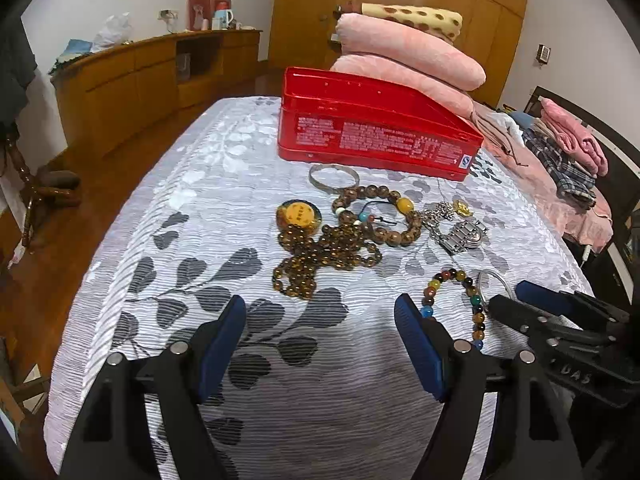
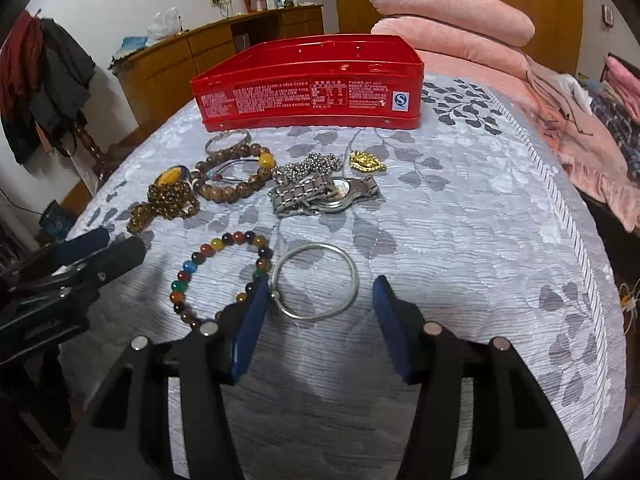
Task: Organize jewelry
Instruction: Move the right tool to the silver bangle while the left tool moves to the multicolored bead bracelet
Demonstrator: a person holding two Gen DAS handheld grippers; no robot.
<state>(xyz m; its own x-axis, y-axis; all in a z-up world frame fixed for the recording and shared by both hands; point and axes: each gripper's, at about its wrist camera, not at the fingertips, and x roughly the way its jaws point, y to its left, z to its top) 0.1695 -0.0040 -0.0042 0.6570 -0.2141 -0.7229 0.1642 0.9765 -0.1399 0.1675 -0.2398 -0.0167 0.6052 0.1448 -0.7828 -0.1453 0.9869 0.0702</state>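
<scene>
Blue-padded fingers (image 1: 224,340) of the left gripper (image 1: 320,320) stand wide apart over the leaf-patterned bedspread (image 1: 192,208), holding nothing. With the red tin (image 1: 376,128) as landmark, going left to right in front of it: a yellow amber pendant (image 1: 299,215) on a heap of small brown beads (image 1: 320,256), a silver bangle (image 1: 333,176) just before the tin's front wall, a wooden bead bracelet (image 1: 380,212) touching the brown heap, then a silver chain, a steel watch (image 1: 464,234) and a small gold pendant (image 1: 462,208). Nearer than these lie a multicoloured bead bracelet (image 2: 224,272) and a thin silver ring bangle (image 2: 316,280), touching each other. The right gripper (image 2: 316,312) is also spread wide and empty, with the near edge of the thin bangle lying between its fingers. Folded pink blankets (image 1: 408,52) are stacked behind the tin.
</scene>
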